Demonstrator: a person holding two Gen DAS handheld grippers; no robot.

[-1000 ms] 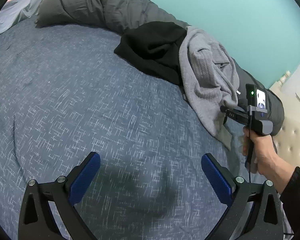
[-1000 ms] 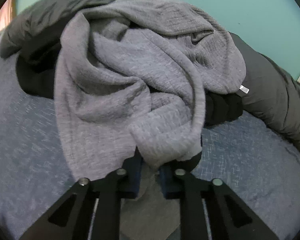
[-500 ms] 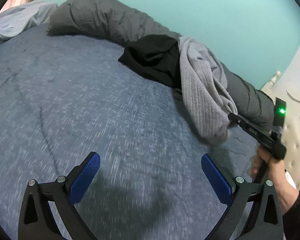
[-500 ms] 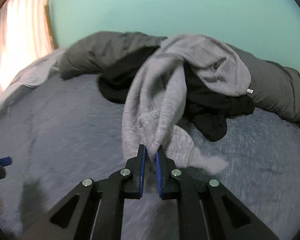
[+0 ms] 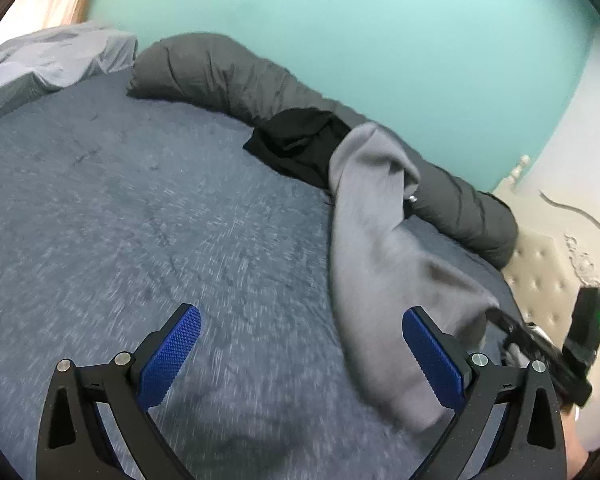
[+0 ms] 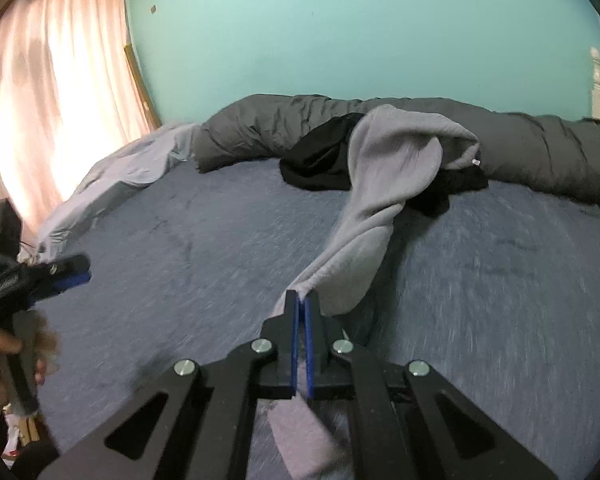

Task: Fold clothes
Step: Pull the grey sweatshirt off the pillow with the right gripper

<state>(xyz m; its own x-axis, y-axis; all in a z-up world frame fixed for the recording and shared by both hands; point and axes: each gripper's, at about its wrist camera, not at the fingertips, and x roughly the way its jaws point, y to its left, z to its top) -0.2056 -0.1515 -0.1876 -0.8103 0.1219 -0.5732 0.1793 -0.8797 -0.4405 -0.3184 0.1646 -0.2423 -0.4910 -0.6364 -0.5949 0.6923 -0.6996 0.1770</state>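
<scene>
A light grey knit garment [image 6: 384, 176] stretches from the clothes pile toward me across the blue bed [image 6: 188, 256]. My right gripper [image 6: 301, 304] is shut on the garment's near edge; it also shows at the right of the left wrist view [image 5: 500, 320]. The garment [image 5: 380, 248] hangs in a long band just right of my left gripper [image 5: 300, 340], which is open and empty above the bed. A black garment [image 6: 324, 156] lies partly under the grey one's far end. My left gripper also shows at the left of the right wrist view [image 6: 70, 272].
A rolled dark grey duvet [image 5: 228, 76] runs along the teal wall behind the clothes. A pale blue sheet [image 5: 52, 60] lies bunched at the bed's far left. A tufted headboard [image 5: 540, 264] is at the right. A bright curtained window [image 6: 60, 112] is at the left.
My right gripper has pulled back from the pile with the grey garment, drawing it out into a long band. The left gripper has stayed open and tilted upward.
</scene>
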